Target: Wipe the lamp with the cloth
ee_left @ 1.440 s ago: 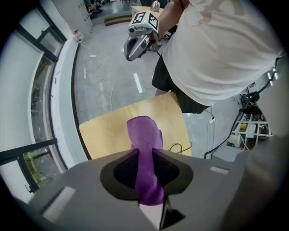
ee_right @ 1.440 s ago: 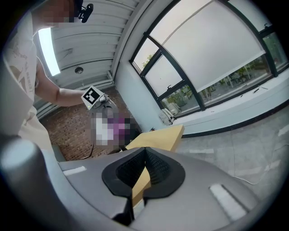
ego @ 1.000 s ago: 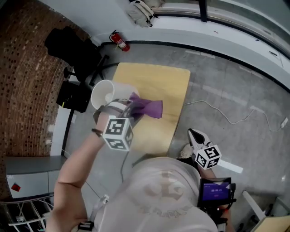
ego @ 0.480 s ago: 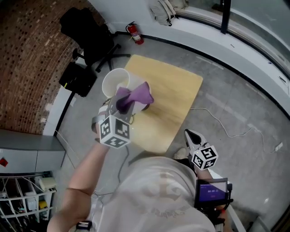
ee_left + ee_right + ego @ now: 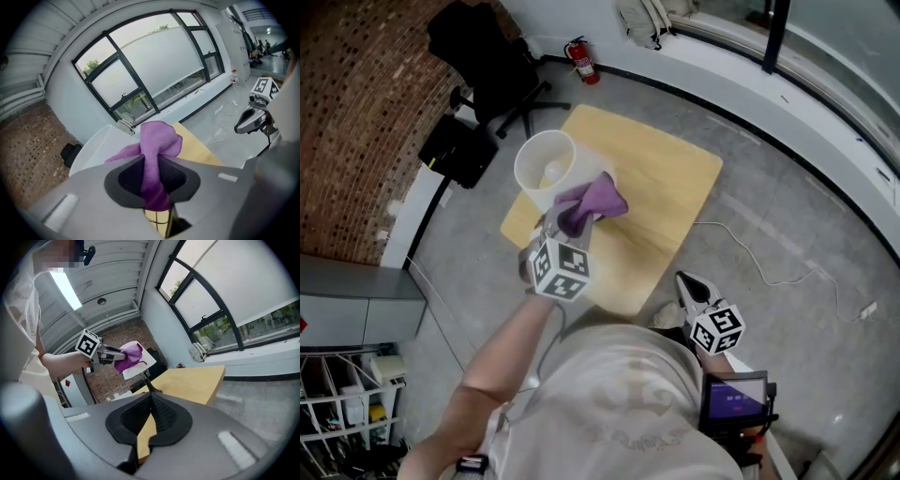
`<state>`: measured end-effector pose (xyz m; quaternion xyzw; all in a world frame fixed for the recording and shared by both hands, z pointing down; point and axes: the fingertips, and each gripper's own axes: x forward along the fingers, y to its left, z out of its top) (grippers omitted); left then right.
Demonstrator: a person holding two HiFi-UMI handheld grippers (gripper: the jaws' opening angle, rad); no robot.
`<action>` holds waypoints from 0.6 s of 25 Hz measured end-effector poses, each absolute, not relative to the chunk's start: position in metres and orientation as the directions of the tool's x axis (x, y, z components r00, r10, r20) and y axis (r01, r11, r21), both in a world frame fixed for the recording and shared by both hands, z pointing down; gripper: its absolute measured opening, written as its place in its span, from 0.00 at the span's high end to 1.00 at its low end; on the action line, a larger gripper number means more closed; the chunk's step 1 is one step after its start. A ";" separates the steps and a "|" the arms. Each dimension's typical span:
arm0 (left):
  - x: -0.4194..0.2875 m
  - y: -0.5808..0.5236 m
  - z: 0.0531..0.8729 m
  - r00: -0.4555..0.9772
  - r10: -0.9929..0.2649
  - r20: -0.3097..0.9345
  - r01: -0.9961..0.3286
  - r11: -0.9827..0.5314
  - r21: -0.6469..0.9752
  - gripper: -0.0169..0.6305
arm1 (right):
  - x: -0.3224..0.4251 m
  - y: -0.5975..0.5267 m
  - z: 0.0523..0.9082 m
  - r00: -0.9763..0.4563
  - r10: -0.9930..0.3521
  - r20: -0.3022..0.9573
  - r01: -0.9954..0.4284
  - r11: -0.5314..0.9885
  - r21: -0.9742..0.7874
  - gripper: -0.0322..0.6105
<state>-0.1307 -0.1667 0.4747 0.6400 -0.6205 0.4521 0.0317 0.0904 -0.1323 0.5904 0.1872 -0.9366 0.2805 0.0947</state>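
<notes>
The lamp's white shade stands over the left side of the wooden table. My left gripper is shut on a purple cloth and holds it against the shade's near right side. In the left gripper view the cloth bunches up between the pads, with the shade just behind it. The right gripper hangs low by the person's side, off the table's near corner, shut and holding nothing. From the right gripper view I see the cloth on the shade.
A black office chair, a black case and a red fire extinguisher stand by the brick wall. A white cable trails over the grey floor at right. A metal shelf rack is at lower left.
My left gripper has rolled over and carried the cloth across the shade's side, toward its near right. The right gripper has shifted only slightly.
</notes>
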 end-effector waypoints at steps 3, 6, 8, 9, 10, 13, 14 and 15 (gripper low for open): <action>-0.124 -0.161 0.506 -0.145 -0.745 0.651 -0.833 -0.263 -0.486 0.86 | 0.090 -0.130 0.589 -0.912 -0.293 0.286 -0.402 0.774 -0.489 0.93; -0.121 -0.153 0.534 -0.126 -0.721 0.681 -0.847 -0.279 -0.452 0.86 | 0.088 -0.127 0.588 -0.913 -0.287 0.290 -0.398 0.778 -0.486 0.93; -0.119 -0.146 0.548 -0.107 -0.701 0.705 -0.864 -0.285 -0.416 0.86 | 0.088 -0.125 0.589 -0.914 -0.281 0.292 -0.394 0.782 -0.483 0.93; -0.118 -0.143 0.553 -0.098 -0.694 0.713 -0.870 -0.288 -0.400 0.86 | 0.088 -0.124 0.589 -0.915 -0.277 0.294 -0.392 0.784 -0.482 0.93; -0.117 -0.139 0.555 -0.091 -0.694 0.715 -0.875 -0.287 -0.391 0.86 | 0.088 -0.123 0.589 -0.915 -0.273 0.295 -0.390 0.786 -0.480 0.93; -0.117 -0.129 0.537 -0.074 -0.736 0.673 -0.885 -0.263 -0.385 0.86 | 0.085 -0.121 0.588 -0.918 -0.260 0.298 -0.379 0.794 -0.475 0.93; -0.117 -0.126 0.525 -0.069 -0.760 0.646 -0.888 -0.248 -0.387 0.86 | 0.084 -0.121 0.588 -0.920 -0.256 0.298 -0.375 0.796 -0.474 0.93; -0.118 -0.123 0.512 -0.069 -0.786 0.615 -0.891 -0.229 -0.393 0.86 | 0.083 -0.120 0.587 -0.921 -0.251 0.297 -0.371 0.799 -0.473 0.93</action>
